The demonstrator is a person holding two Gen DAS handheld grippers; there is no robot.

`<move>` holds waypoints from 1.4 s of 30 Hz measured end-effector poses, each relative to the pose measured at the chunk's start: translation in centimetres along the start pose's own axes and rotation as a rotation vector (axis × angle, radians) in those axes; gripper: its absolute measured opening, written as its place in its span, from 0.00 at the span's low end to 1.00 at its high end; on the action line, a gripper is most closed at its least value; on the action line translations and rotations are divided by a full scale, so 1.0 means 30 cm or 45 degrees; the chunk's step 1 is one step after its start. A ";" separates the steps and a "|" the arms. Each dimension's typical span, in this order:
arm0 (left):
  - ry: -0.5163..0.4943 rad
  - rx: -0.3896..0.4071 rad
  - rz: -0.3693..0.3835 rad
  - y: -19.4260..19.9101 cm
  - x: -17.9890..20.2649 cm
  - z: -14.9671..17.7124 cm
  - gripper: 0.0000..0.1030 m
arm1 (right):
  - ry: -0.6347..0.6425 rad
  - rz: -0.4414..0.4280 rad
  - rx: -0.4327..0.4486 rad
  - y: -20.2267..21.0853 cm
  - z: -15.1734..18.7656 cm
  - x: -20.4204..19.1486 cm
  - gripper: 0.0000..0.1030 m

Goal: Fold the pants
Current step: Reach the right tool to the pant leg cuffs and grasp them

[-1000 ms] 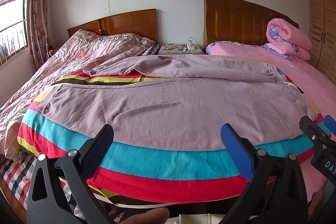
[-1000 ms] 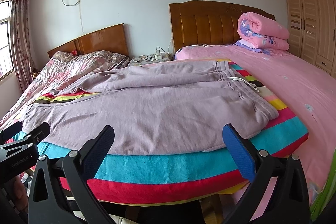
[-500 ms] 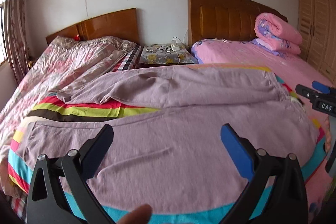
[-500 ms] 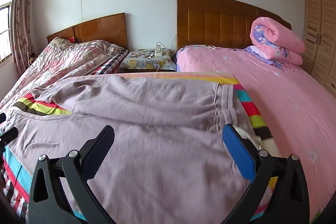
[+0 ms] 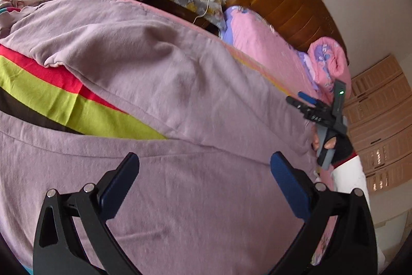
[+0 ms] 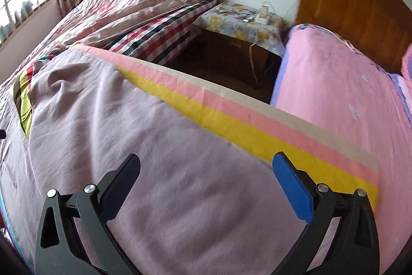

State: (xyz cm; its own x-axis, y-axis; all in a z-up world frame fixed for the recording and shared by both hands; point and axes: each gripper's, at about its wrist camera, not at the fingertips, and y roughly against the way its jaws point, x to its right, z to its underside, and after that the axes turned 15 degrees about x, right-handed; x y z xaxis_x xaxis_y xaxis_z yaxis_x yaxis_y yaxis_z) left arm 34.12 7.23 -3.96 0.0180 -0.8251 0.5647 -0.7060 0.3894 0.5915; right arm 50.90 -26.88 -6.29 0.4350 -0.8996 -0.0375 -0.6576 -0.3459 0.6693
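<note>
- No brand or label can be read anywhere; the white marks on the right gripper [image 5: 305, 101], seen at the right edge of the left wrist view, are too small and blurred to make out.
- The pants [image 5: 180, 99], a mauve pair, lie spread across the striped blanket [image 5: 59, 97] and fill the middle and lower part of both views.
- In the left wrist view one leg runs from the upper left toward the right, the other crosses the bottom, and red, green and black stripes show between them at the left.
- The left gripper [image 5: 203, 184] hangs over the lower leg with its blue pads wide apart and nothing between them.
- The right gripper [image 6: 206, 184] is likewise spread wide and empty, over the cloth beside the blanket's yellow and pink edge.
- A gloved hand [image 5: 334, 146] holds that gripper's handle at the right edge of the left wrist view.
- Compared with half a second ago, both cameras sit lower and closer to the cloth and are tilted, so the headboards have slid to the top of the frames.
- The nightstand [image 6: 244, 25] stands in the upper middle of the right wrist view, between the two beds.
</note>
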 end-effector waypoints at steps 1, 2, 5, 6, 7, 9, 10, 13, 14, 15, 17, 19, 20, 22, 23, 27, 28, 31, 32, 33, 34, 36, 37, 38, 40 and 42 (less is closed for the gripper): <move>0.030 0.033 0.026 -0.004 -0.003 -0.007 0.99 | 0.023 -0.042 -0.019 -0.040 -0.015 -0.008 0.94; 0.057 0.056 0.056 -0.007 -0.005 -0.015 0.99 | 0.041 -0.073 -0.038 -0.071 -0.024 -0.016 0.93; 0.119 0.123 0.091 -0.015 -0.004 -0.032 0.99 | 0.067 -0.138 -0.129 -0.155 -0.022 -0.032 0.84; 0.129 0.121 0.096 -0.021 -0.002 -0.034 0.99 | 0.065 -0.164 -0.149 -0.171 -0.013 -0.037 0.79; 0.121 0.114 0.094 -0.024 0.004 -0.034 0.99 | 0.046 -0.201 -0.144 -0.170 -0.009 -0.040 0.72; 0.041 0.128 0.045 -0.009 0.025 -0.031 0.99 | 0.064 -0.233 -0.110 -0.150 -0.013 -0.061 0.49; -0.027 0.137 0.001 -0.006 0.038 -0.032 0.99 | 0.084 -0.216 -0.088 -0.123 -0.007 -0.080 0.30; -0.129 0.137 -0.110 -0.005 0.064 -0.045 0.99 | 0.189 -0.084 -0.018 -0.010 0.012 -0.155 0.15; -0.126 0.131 -0.109 -0.006 0.065 -0.053 0.99 | 0.206 -0.061 0.015 0.038 0.019 -0.182 0.15; -0.108 0.121 -0.099 -0.009 0.066 -0.062 0.99 | 0.226 -0.022 0.066 0.105 0.027 -0.225 0.14; -0.041 0.107 -0.070 -0.011 0.066 -0.082 0.99 | 0.243 0.025 0.158 0.238 0.061 -0.314 0.14; 0.021 0.090 -0.019 -0.003 0.056 -0.095 0.99 | 0.262 0.074 0.244 0.371 0.118 -0.415 0.14; 0.048 0.083 -0.008 0.000 0.051 -0.095 0.99 | 0.268 0.101 0.289 0.447 0.161 -0.479 0.14; 0.100 0.084 0.017 -0.001 0.045 -0.095 0.99 | 0.249 0.139 0.353 0.569 0.253 -0.586 0.14; 0.118 0.073 0.016 -0.008 0.038 -0.087 0.99 | 0.203 0.153 0.371 0.622 0.311 -0.633 0.14; 0.116 -0.019 -0.023 -0.073 0.013 -0.026 0.97 | -0.030 0.215 0.353 0.698 0.511 -0.733 0.18; 0.095 -0.050 -0.030 -0.097 0.007 -0.010 0.96 | -0.090 0.208 0.340 0.695 0.545 -0.742 0.29; 0.067 -0.094 -0.029 -0.137 -0.012 0.020 0.80 | -0.288 0.231 0.323 0.724 0.612 -0.727 0.74; 0.076 -0.088 -0.018 -0.136 -0.021 0.026 0.76 | -0.325 0.229 0.351 0.751 0.622 -0.719 0.74; 0.079 -0.079 -0.001 -0.133 -0.029 0.027 0.70 | -0.363 0.216 0.374 0.778 0.631 -0.708 0.74; 0.074 -0.074 0.003 -0.129 -0.040 0.040 0.68 | -0.400 0.226 0.384 0.802 0.639 -0.696 0.74; 0.082 -0.067 0.006 -0.119 -0.060 0.047 0.68 | -0.460 0.272 0.373 0.838 0.666 -0.672 0.74; 0.085 -0.064 0.012 -0.112 -0.068 0.052 0.68 | -0.501 0.285 0.366 0.855 0.682 -0.651 0.74; 0.084 -0.059 0.019 -0.108 -0.078 0.057 0.68 | -0.554 0.296 0.362 0.871 0.700 -0.628 0.74; 0.072 -0.047 0.021 -0.105 -0.088 0.056 0.68 | -0.659 0.334 0.362 0.905 0.746 -0.583 0.71; 0.066 -0.038 0.031 -0.105 -0.096 0.051 0.68 | -0.748 0.386 0.378 0.945 0.798 -0.534 0.69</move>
State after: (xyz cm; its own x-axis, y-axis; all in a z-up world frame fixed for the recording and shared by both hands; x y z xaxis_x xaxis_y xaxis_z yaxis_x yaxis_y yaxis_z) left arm 35.22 7.75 -8.33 0.0382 -0.7934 0.6075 -0.6854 0.4215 0.5937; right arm 10.56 -28.66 -4.49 -0.1404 -0.9331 -0.3310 -0.8724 -0.0415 0.4871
